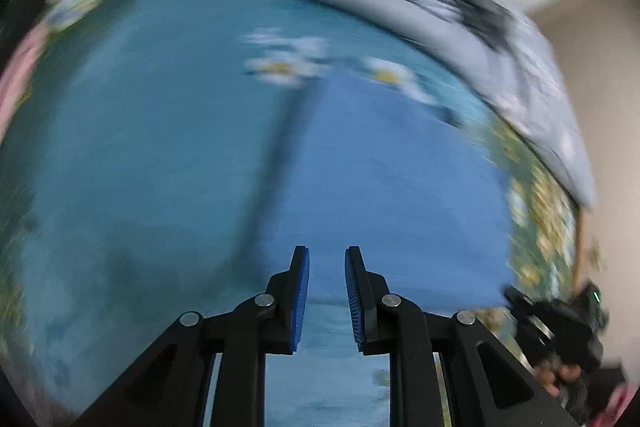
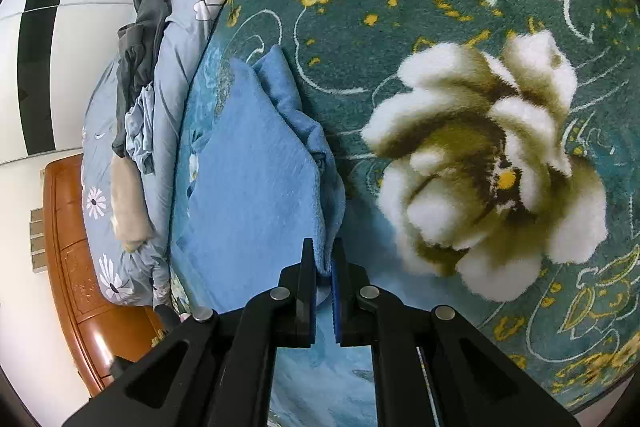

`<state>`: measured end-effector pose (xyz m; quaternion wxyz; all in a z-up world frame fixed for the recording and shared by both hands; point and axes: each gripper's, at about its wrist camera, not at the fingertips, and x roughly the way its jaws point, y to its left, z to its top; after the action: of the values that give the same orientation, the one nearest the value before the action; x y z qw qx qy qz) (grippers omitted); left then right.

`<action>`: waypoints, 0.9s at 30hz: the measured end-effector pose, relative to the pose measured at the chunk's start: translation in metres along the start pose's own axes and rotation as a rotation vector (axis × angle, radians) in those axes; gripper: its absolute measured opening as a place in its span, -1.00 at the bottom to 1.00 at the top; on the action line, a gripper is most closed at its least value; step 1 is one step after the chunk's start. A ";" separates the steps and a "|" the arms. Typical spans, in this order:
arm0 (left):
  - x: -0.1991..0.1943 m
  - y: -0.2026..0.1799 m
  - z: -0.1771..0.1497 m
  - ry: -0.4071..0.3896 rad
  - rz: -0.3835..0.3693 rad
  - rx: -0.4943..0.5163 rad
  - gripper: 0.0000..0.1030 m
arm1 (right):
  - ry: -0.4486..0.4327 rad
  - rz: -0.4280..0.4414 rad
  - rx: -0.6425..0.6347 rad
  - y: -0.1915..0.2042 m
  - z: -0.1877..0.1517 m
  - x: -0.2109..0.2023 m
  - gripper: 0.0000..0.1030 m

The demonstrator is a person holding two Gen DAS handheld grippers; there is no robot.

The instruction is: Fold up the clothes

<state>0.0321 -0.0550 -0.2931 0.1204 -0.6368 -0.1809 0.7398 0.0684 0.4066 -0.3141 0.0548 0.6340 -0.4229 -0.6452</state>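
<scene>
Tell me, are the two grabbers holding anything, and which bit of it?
The right gripper pinches the blue cloth by its near edge. The left gripper holds nothing; its jaws stand apart above the cloth.

Motion blur smears the blue garment (image 1: 380, 167) and bedding (image 1: 460, 27).

No readable text or labels anywhere.

Soft matt blue cloth (image 2: 256, 187) lies on a plush pile rug (image 2: 460, 27) beside glossy wood (image 2: 80, 287).
</scene>
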 end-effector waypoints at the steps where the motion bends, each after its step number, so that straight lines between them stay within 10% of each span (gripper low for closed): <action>1: 0.010 -0.013 0.001 0.017 -0.025 0.028 -0.59 | -0.001 -0.002 -0.001 0.001 0.000 -0.001 -0.89; 14: 0.114 -0.043 -0.039 0.271 -0.058 0.013 -0.65 | -0.009 -0.023 -0.082 0.039 -0.012 -0.007 -0.88; 27: -0.022 0.064 -0.019 -0.025 -0.184 -0.159 -0.59 | 0.044 -0.066 -0.603 0.188 -0.065 0.025 -0.88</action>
<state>0.0578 -0.1191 -0.3028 0.1347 -0.6157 -0.2983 0.7168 0.0327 0.2408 -0.2070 0.2287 0.6166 -0.1901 -0.7290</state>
